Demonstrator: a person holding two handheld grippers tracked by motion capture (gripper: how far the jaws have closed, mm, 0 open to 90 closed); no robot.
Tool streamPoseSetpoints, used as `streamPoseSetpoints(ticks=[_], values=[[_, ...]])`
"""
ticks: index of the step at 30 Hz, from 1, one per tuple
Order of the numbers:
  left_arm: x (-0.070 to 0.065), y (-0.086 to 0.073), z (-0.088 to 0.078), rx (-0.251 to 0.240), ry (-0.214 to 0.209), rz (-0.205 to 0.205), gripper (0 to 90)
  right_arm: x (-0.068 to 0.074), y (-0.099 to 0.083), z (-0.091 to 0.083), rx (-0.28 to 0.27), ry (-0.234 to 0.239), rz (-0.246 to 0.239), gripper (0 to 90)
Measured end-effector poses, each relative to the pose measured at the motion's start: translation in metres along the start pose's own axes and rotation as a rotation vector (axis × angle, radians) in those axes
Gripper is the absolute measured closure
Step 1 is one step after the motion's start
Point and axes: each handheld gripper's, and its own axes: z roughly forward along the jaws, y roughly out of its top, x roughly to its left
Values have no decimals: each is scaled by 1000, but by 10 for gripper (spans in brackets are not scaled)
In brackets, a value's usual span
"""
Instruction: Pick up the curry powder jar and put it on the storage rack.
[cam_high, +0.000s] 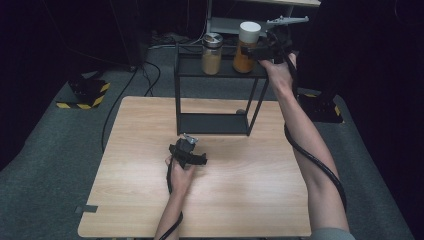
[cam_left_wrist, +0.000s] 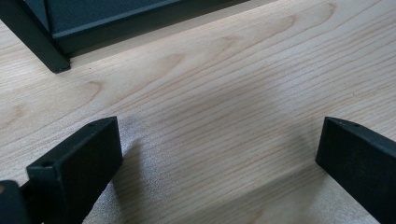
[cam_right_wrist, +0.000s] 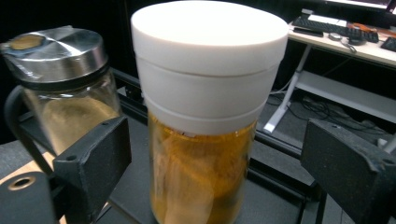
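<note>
High view: the left tongs rest low over the light wooden worktop, held in the person's left hand, just in front of the black metal rack that stands at the far edge of the worktop. In the left gripper view the two black jaws stand wide apart with bare wood grain between them, so the left tongs are open and hold nothing; a foot and the lower shelf of the rack appear at the upper left of that view. On the top shelf of the rack stand two jars side by side, close but with a gap between them. The left one is a clear glass jar with a metal lid, filled with a pale tan powder. To its right stands the white-capped jar, upright, holding an orange-yellow content. The right tongs are raised to shelf height at the right side of this jar, carried by the right hand, with the cable trailing down along the forearm. In the right gripper view the white-capped jar stands centred between the two jaws; both jaws stand clear of the glass with a visible gap on each side, so the right tongs are open around the jar and not gripping it. The metal-lidded jar shows behind the left jaw in that view.
</note>
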Motion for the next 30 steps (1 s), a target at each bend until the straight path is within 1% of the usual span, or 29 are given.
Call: streamPoseSetpoints(ticks=[7,11,14,19,20,21,22,27,30], values=[[0,0,0,0,0,0,2,-3,-14,-14,-35,15,-15,82],[0,0,0,0,0,0,2,-4,-22,-21,-45,8,-26,82],[0,0,0,1,-1,0,2,-7,-30,-27,-63,21,-26,82],[0,0,0,-1,0,0,2,-12,-50,-40,-91,43,-31,82],[0,0,0,-1,0,0,2,-14,-54,-44,-99,48,-30,82],[0,0,0,-1,0,0,2,-14,-54,-44,-99,48,-30,82],[0,0,0,-1,0,0,2,-17,-59,-47,-107,55,-24,84],[1,0,0,2,-2,4,2,-24,-75,-60,-129,64,-17,85],[0,0,0,0,-1,2,2,-27,-89,-67,-136,66,-18,86]])
